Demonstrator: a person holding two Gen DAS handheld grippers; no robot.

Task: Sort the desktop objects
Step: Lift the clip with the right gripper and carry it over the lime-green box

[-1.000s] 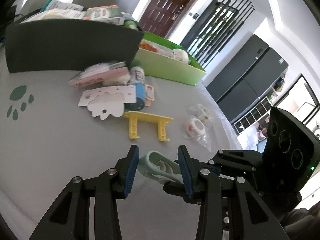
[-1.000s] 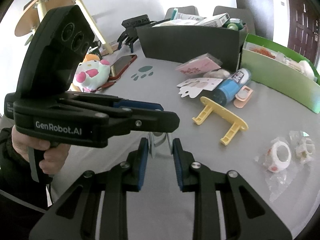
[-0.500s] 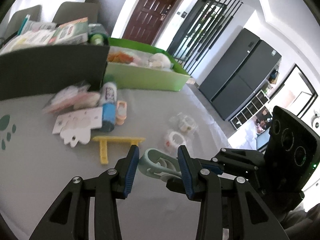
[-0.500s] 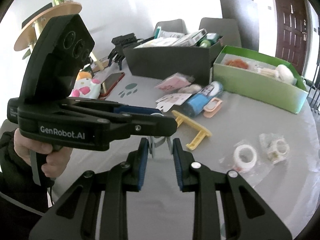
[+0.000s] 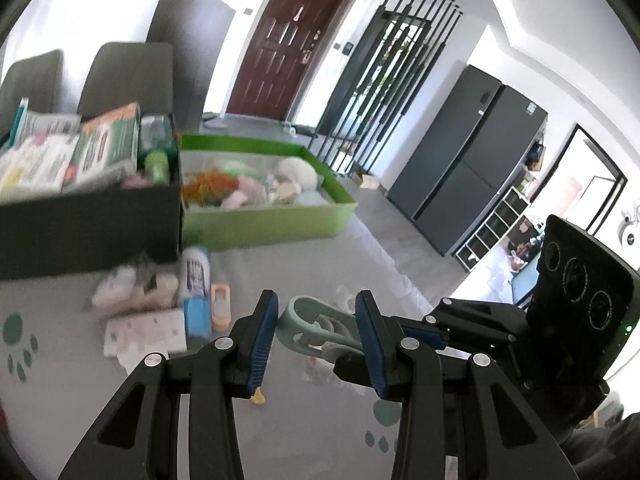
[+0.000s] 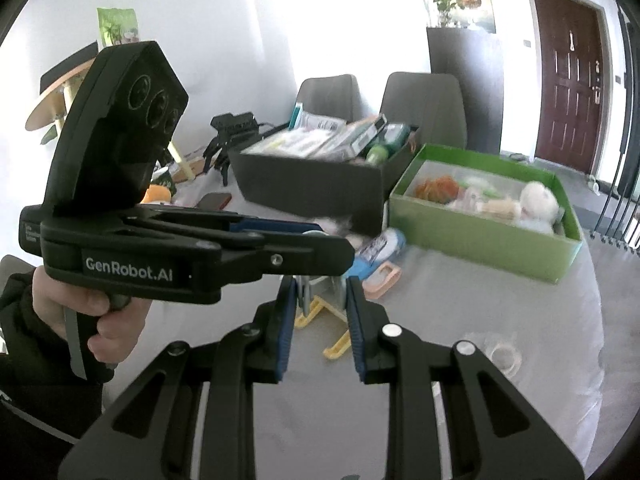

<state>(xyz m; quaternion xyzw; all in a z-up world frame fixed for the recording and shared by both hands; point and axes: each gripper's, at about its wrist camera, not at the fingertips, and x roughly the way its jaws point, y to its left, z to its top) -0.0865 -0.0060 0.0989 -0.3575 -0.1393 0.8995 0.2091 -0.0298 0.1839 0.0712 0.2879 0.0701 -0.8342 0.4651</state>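
Observation:
A pale green looped-handle tool [image 5: 306, 318] with a metal end [image 6: 310, 294] hangs in the air above the grey table [image 5: 72, 384]. My left gripper [image 5: 316, 334] is shut on its green handle. Coming in from the right, my right gripper [image 6: 320, 316] is shut on the metal end. In the right wrist view the left gripper [image 6: 320, 246] crosses in front, held by a hand [image 6: 100, 316]. Behind stand a black box [image 6: 316, 182] full of packets and a green box [image 6: 480, 228] holding small soft items.
On the table lie a blue-and-white bottle [image 5: 196, 284], a pink item [image 5: 221, 306], a white card [image 5: 148, 332], a yellow stand [image 6: 338, 346] and bagged tape rolls [image 6: 504, 354]. A phone [image 6: 214, 201] and two chairs [image 6: 424, 104] sit farther back.
Both grippers have risen with the green tool held between them. The table items now sit lower and farther off, and the two boxes show from above.

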